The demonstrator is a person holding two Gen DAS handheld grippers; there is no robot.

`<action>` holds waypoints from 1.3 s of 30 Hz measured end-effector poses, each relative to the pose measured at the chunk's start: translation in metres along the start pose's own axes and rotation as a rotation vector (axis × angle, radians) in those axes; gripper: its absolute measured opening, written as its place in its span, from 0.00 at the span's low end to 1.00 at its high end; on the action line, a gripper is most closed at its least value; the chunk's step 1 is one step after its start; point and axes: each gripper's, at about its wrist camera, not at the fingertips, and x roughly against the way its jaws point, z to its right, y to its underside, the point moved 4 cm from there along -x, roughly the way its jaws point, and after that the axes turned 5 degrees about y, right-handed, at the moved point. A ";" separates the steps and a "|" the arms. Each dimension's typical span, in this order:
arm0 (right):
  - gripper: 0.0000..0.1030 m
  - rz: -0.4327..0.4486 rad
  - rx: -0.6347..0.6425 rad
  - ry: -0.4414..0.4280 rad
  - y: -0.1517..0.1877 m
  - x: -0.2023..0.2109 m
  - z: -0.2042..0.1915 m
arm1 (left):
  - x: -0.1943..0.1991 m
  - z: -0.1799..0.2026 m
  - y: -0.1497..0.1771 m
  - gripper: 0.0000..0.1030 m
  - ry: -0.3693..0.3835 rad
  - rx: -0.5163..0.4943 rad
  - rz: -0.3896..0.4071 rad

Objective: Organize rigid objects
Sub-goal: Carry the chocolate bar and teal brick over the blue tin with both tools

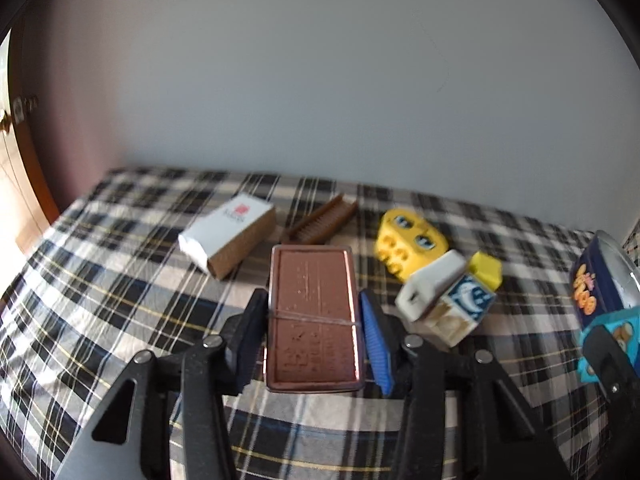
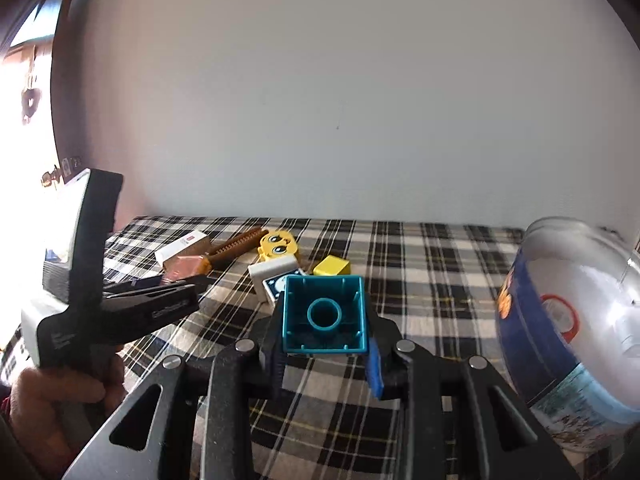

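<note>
My left gripper (image 1: 314,322) is shut on a brown rectangular tin (image 1: 314,316) with a rubber band around it, held above the plaid cloth. It also shows in the right wrist view (image 2: 182,268). My right gripper (image 2: 325,350) is shut on a teal toy brick (image 2: 325,314), its hollow underside facing the camera. The brick shows at the right edge of the left wrist view (image 1: 608,340). On the cloth lie a yellow face brick (image 1: 410,240), a white and blue brick (image 1: 448,300), a small yellow brick (image 1: 486,272), a brown comb (image 1: 320,220) and a white and brown box (image 1: 228,236).
A round blue tin (image 2: 560,320) lies open at the right on the plaid-covered table (image 2: 440,248). It shows in the left wrist view (image 1: 600,276) too. A plain wall stands behind the table. A wooden door (image 1: 24,160) is at the far left.
</note>
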 end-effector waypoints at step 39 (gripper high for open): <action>0.33 0.192 0.015 0.283 -0.010 0.068 0.154 | 0.059 0.211 0.031 0.44 0.265 -0.189 0.165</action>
